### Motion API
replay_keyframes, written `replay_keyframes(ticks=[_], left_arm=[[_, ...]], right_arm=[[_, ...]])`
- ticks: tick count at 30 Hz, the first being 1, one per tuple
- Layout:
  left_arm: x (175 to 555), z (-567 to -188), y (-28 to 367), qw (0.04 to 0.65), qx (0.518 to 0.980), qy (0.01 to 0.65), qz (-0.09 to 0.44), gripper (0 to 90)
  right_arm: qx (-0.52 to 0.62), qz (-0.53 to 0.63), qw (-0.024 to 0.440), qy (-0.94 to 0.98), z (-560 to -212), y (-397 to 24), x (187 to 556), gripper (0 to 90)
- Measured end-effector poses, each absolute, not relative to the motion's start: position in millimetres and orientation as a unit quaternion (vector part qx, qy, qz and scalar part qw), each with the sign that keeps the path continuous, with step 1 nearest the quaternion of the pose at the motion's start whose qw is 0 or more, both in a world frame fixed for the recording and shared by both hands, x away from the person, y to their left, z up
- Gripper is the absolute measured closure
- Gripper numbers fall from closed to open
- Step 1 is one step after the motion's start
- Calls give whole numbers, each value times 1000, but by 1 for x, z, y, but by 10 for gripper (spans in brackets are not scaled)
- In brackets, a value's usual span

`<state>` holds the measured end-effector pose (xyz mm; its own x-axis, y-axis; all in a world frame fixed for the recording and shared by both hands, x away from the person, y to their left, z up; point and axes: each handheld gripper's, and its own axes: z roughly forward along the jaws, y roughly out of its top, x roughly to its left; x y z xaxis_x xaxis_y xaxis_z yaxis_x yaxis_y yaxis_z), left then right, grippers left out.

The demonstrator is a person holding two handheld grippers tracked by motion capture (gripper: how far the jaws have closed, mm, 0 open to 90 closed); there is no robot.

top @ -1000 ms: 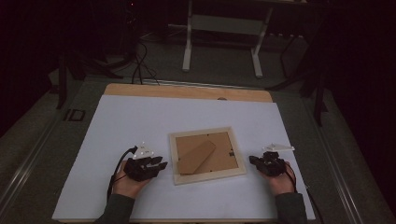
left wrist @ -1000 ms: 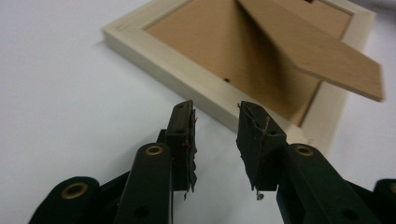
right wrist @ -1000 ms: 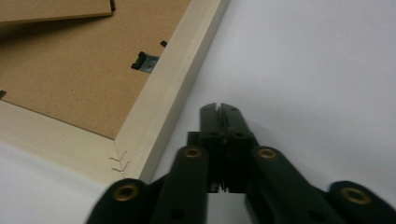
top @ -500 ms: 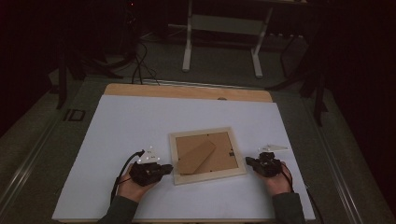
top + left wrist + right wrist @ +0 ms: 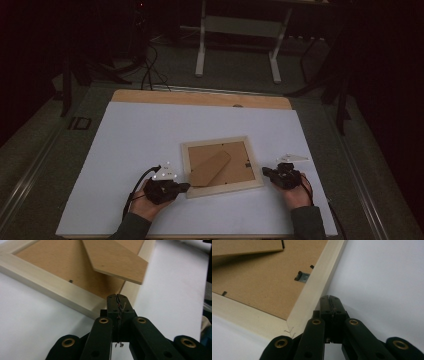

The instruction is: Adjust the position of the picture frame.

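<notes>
I had the pale wooden picture frame point(image 5: 222, 167) lying face down on the white surface point(image 5: 150, 135), its brown fibreboard backing and folded wooden easel stand point(image 5: 113, 258) turned up, between my two grippers. My left gripper point(image 5: 184, 187) had just been closing with nothing between its jaws; they were pressed together, the tip at the frame's near left corner. My right gripper point(image 5: 265, 172) was likewise pressed together on nothing, its tip just beside the frame's right rail, near a small metal retaining clip point(image 5: 301, 276). To shift or square the frame well, I judged I should push both sides evenly and low against the rails, so it slid without twisting or lifting. I could read no brand or writing anywhere.
</notes>
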<state>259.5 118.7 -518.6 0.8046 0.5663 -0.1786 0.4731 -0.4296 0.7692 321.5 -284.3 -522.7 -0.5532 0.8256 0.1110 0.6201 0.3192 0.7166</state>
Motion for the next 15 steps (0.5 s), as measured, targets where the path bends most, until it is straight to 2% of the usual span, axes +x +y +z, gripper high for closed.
replay_keyframes(ticks=[15], left_arm=[[247,-527,98,417,866,274,41,900]], right_arm=[[442,383,141,799,-519,-276,321,900]])
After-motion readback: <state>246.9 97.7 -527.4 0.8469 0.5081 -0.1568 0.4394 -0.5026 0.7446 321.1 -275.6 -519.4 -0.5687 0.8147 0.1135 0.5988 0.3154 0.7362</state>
